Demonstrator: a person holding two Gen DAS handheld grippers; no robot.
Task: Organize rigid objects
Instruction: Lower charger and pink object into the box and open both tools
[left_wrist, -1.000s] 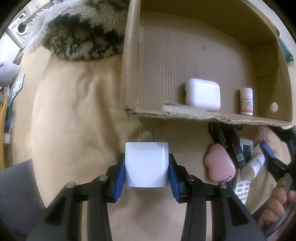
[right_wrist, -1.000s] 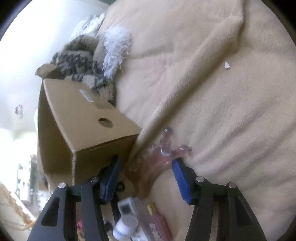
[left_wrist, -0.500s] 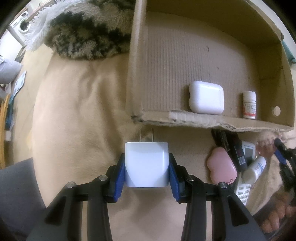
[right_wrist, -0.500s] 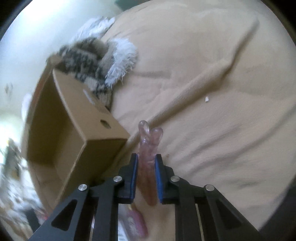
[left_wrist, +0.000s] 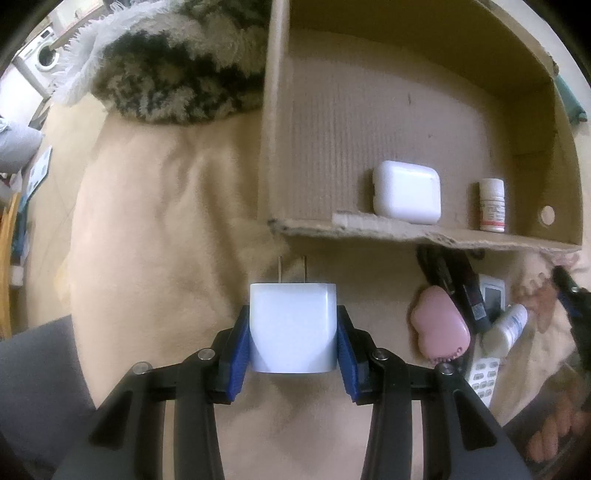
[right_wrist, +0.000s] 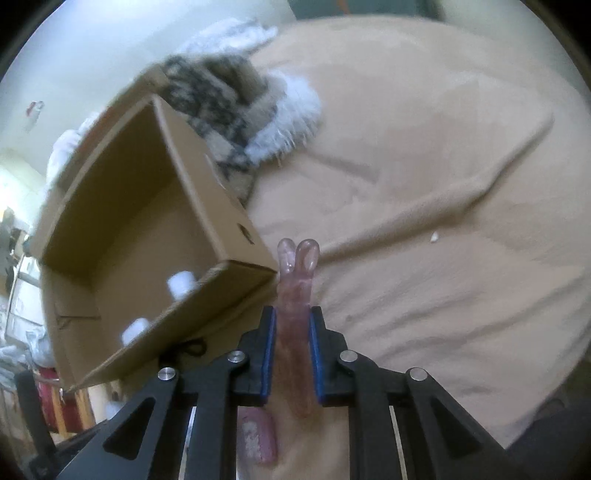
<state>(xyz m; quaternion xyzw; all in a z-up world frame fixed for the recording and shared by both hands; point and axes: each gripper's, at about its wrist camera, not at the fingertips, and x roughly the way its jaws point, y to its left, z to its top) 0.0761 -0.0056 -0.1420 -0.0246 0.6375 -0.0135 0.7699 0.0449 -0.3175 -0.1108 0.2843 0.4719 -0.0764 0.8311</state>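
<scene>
Cardboard box (left_wrist: 369, 122) already holds earbud case (left_wrist: 407, 192) and small pill bottle (left_wrist: 492, 205).

Left gripper (left_wrist: 293, 343) clamps white wall charger (left_wrist: 293, 326) short of box.

Right gripper (right_wrist: 292, 356) pinches pink translucent clip (right_wrist: 295, 288) beside box corner.

Left on blanket (left_wrist: 155, 229): pink cloud-shaped case (left_wrist: 439, 328), remote (left_wrist: 484, 376), white bottle (left_wrist: 508, 328). Judged under halfway.

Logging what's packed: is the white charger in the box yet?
Out. The white charger sits clamped in the left gripper, short of the cardboard box.

Nothing here you can actually read: the small white bottle (left_wrist: 492, 205) in the cardboard box (left_wrist: 369, 110) carries a red-and-white label, but its print is too small to make out.
</scene>
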